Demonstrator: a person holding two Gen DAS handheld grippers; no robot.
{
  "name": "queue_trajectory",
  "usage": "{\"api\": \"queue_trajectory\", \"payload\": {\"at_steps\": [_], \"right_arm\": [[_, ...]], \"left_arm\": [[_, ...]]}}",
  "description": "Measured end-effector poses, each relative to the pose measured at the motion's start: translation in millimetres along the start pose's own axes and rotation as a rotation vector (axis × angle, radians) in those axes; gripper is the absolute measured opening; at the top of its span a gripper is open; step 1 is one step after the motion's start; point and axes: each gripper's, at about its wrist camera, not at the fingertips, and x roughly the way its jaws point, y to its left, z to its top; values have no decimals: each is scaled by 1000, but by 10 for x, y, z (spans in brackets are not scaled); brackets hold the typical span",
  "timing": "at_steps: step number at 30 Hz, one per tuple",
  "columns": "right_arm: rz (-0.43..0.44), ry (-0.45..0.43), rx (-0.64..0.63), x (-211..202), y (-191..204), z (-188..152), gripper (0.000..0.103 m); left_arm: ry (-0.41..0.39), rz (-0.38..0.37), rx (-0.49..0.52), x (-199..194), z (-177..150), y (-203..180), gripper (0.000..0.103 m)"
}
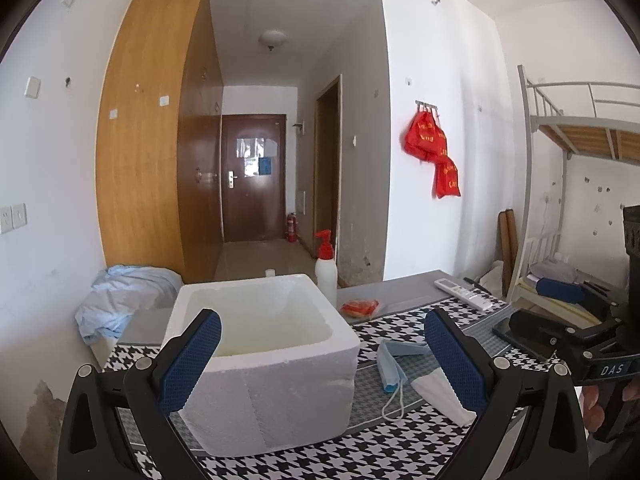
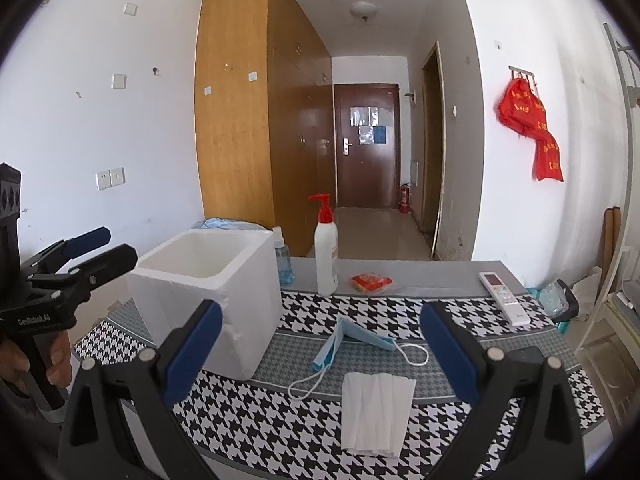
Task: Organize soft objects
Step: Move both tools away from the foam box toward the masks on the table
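Blue face mask (image 2: 352, 342) lies folded on the houndstooth table cover (image 2: 400, 432), just right of the white foam box (image 2: 208, 296), ear loops trailing toward the near edge. White face mask (image 2: 376, 414) lies flat just in front of it, nearer the table's edge; whether the two masks touch cannot be told. In the left wrist view the blue mask (image 1: 390, 366) and the white mask (image 1: 440, 396) sit between the box (image 1: 264, 360) and that gripper's right finger.

Foam box: open top, interior appears bare as far as either view shows.

Left gripper (image 1: 322, 360): fingers spread wide, nothing between them, hovering over the near corner of the box. It also shows at the left of the right wrist view (image 2: 100, 246), carried by a hand (image 2: 36, 364).

Right gripper (image 2: 320, 354): fingers spread wide, empty, framing both masks from above the near table edge.

Far side of table: pump bottle with red top (image 2: 326, 252), small blue spray bottle (image 2: 282, 260) against the box, red packet (image 2: 370, 282), white remote (image 2: 504, 296). Light blue cloth (image 1: 124, 296) bunched behind the box.
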Motion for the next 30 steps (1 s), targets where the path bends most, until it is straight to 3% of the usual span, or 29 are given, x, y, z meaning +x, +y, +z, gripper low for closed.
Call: {"api": "queue_trajectory", "payload": {"at_steps": [30], "right_arm": [[-27,63,48,63,-171,-317,101]], "left_arm": [[66,-58,-2,144,-303,-148,102]]}}
